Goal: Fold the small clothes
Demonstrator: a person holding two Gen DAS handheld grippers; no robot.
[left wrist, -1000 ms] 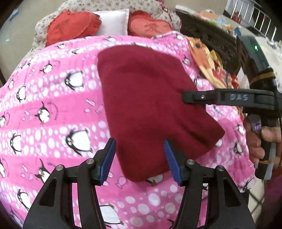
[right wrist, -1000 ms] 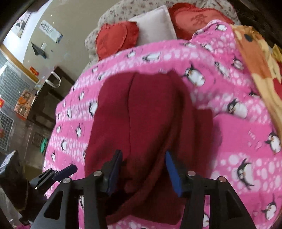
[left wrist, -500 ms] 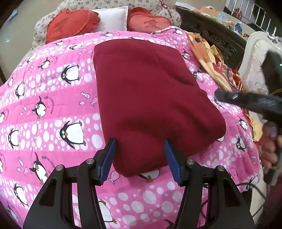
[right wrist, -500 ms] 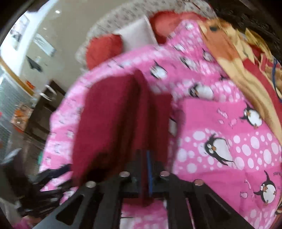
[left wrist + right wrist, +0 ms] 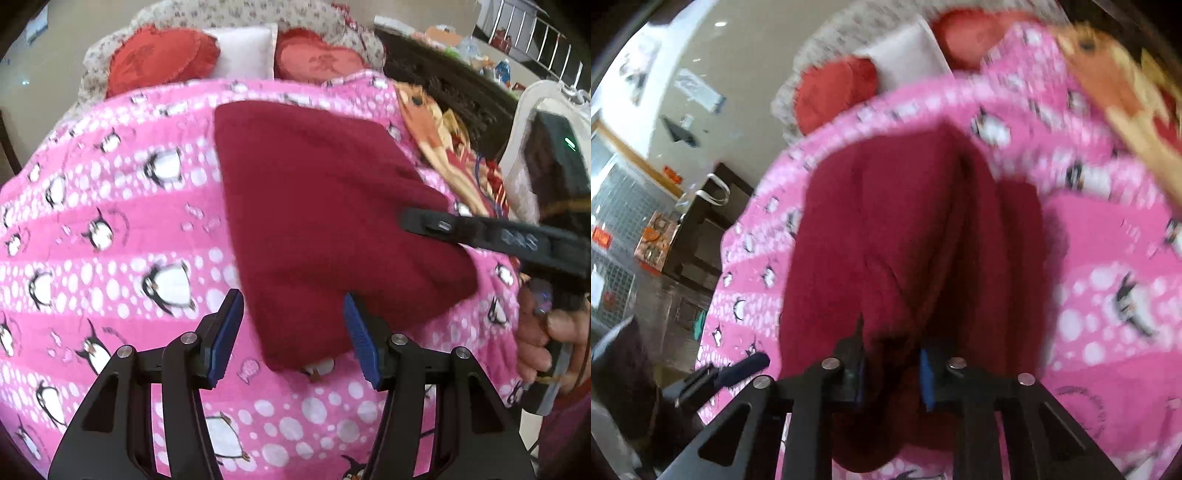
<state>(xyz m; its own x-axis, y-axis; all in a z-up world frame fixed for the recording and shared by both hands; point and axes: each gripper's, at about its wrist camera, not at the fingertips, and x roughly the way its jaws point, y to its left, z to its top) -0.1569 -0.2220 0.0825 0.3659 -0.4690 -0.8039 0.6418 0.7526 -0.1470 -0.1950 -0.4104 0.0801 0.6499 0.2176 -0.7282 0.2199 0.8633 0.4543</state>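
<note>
A dark red garment [image 5: 325, 221] lies folded on the pink penguin blanket [image 5: 110, 229]. My left gripper [image 5: 293, 334] is open, its blue pads either side of the garment's near corner, a little above it. My right gripper [image 5: 892, 373] is nearly closed with the red garment [image 5: 905, 240] bunched between its pads. In the left wrist view the right gripper [image 5: 410, 218] reaches in from the right over the garment's right edge, its jaws edge-on there.
Two red heart cushions [image 5: 159, 62] and a white pillow [image 5: 242, 50] lie at the head of the bed. An orange patterned cloth [image 5: 439, 147] lies along the bed's right side. A dark carved headboard [image 5: 443, 81] and a white chair [image 5: 528, 122] stand to the right.
The right gripper, shut on the garment's edge half a second ago, has moved back over the garment's right side and its pads have parted slightly. The left gripper stays open near the corner.
</note>
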